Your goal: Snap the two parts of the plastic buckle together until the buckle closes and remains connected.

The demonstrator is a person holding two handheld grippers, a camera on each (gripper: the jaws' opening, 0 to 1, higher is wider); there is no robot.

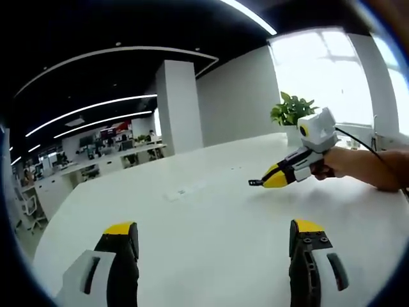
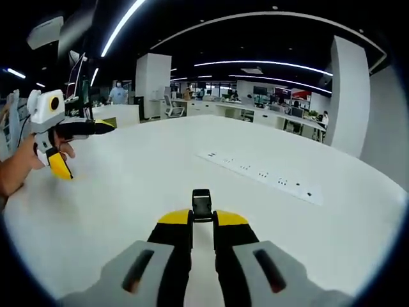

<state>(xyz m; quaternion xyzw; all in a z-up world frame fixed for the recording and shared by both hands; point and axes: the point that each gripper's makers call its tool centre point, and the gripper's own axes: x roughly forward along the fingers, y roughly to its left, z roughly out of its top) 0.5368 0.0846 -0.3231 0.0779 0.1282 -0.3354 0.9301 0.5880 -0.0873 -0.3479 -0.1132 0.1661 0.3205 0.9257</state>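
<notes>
Spreading across both views, a large white table (image 1: 211, 236) forms the work surface, and every other thing is placed against it. Beyond its far edge an open office is seen, with rows of desks, long ceiling light strips and a white pillar (image 1: 179, 105); the far desks and the people at them are too small to be made out. A potted plant (image 1: 293, 110) is seen at the table's far edge, before a bright window. A strip of flush sockets (image 2: 262, 174) is set into the tabletop.

In the left gripper view, the left gripper (image 1: 214, 240) is held low over the table with its jaws wide apart and nothing between them; their lower parts are cut off by the frame. The right gripper (image 1: 255, 183) is seen further across the table, held by a hand (image 1: 358, 165).

In the right gripper view, the right gripper (image 2: 202, 220) has its jaws drawn narrow onto a black plastic buckle part (image 2: 202, 205), which sticks out past the yellow tips just above the tabletop. Only one buckle piece can be made out; its gripped end is hidden between the jaws.
</notes>
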